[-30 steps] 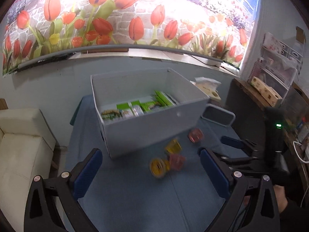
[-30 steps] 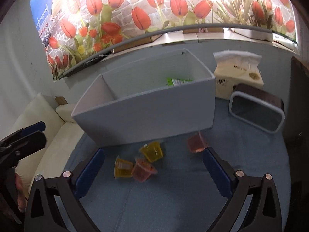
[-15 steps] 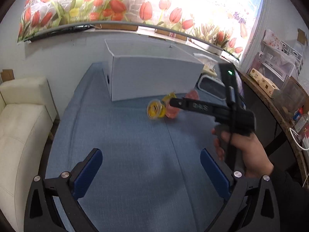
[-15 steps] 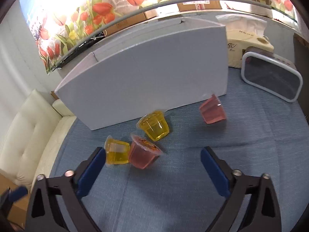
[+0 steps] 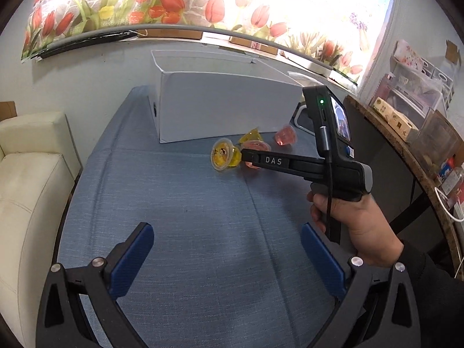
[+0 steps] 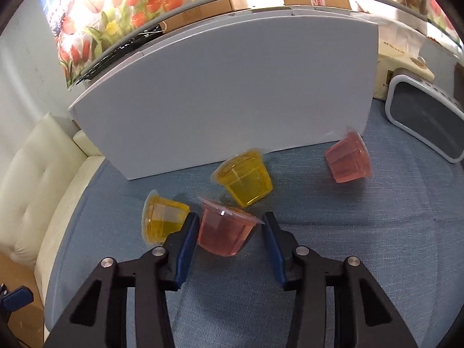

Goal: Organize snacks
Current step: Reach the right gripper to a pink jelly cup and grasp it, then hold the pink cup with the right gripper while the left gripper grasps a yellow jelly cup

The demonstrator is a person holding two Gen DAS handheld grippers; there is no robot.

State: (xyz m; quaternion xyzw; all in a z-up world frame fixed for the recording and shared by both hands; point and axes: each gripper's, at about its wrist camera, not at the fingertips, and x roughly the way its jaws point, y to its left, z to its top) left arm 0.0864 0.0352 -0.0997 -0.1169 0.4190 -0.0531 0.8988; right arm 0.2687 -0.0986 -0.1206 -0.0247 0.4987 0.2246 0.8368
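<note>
Here the pink cup (image 6: 224, 233) is flanked by the right gripper (image 6: 230, 233), perhaps touched; the box's (image 6: 226, 92) contents are hidden; the left gripper (image 5: 227, 256) is held wide.

The right tongs (image 6: 230, 233) have come down and narrowed around the near pink jelly cup (image 6: 224, 233), while the left tongs (image 5: 226, 258) have drawn back from the white box (image 5: 229, 110).
</note>
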